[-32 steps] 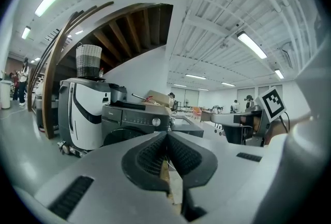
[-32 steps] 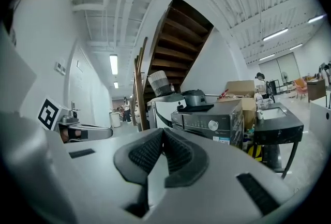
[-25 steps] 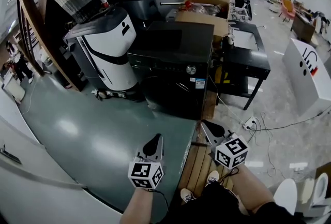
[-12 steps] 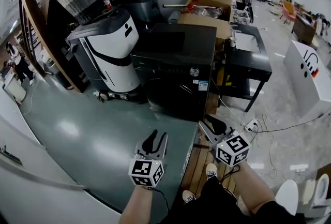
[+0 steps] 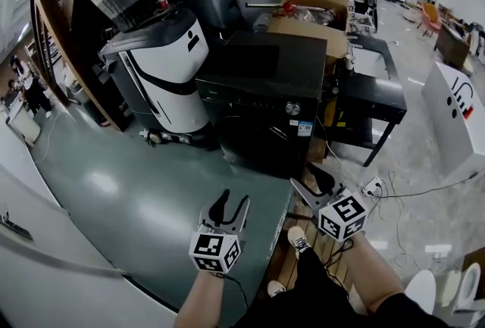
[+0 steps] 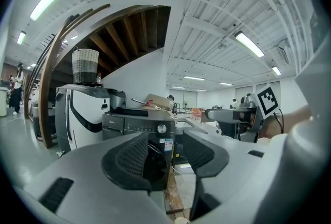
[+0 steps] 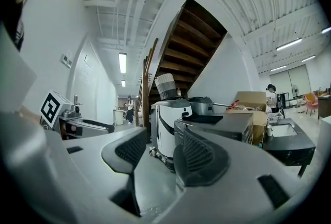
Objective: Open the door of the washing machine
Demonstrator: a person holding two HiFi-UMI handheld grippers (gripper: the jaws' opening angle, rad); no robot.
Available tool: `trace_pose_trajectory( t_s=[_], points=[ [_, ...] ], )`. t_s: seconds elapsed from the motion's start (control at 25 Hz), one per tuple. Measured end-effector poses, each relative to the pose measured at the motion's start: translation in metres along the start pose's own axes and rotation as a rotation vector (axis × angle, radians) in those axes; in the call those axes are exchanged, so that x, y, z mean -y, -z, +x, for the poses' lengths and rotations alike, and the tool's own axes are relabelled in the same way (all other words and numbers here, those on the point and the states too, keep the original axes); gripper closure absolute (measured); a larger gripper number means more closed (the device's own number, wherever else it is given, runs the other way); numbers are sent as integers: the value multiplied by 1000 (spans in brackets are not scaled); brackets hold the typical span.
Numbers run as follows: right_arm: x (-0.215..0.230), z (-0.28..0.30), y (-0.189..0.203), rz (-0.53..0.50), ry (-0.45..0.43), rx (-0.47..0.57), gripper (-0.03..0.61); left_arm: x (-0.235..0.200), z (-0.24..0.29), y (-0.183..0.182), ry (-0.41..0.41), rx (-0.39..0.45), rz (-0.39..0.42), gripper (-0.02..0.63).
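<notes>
Open floor ahead, washing machine front flanked both sides.
We see open green floor [image 5: 136, 190] running up to the washing machine [image 5: 261, 103]; a white unit [image 5: 163, 73] stands close on its left, a black table [image 5: 375, 99] on its right, and loose cables [image 5: 413, 192] lie across the floor right.

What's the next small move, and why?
Probably move in toward the washing machine door. It looks shut; the left gripper and right gripper hang well short of it, jaws just opening, nothing between them.
</notes>
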State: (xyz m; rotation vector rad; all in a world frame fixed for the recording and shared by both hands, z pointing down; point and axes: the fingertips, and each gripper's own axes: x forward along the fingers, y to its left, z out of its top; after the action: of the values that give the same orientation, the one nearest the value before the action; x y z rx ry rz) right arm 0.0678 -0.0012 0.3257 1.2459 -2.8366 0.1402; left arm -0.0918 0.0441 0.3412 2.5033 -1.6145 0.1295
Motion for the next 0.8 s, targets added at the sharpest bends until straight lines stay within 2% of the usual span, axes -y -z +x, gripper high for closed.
trace_pose_trajectory(
  t_s=[0.36, 0.8],
  points=[
    [53, 60, 19, 12, -20, -39, 347, -28, 64, 8, -22, -7, -18, 371],
    [140, 141, 73, 39, -77, -97, 342, -54, 176, 33, -28, -3, -25, 347]
  ],
)
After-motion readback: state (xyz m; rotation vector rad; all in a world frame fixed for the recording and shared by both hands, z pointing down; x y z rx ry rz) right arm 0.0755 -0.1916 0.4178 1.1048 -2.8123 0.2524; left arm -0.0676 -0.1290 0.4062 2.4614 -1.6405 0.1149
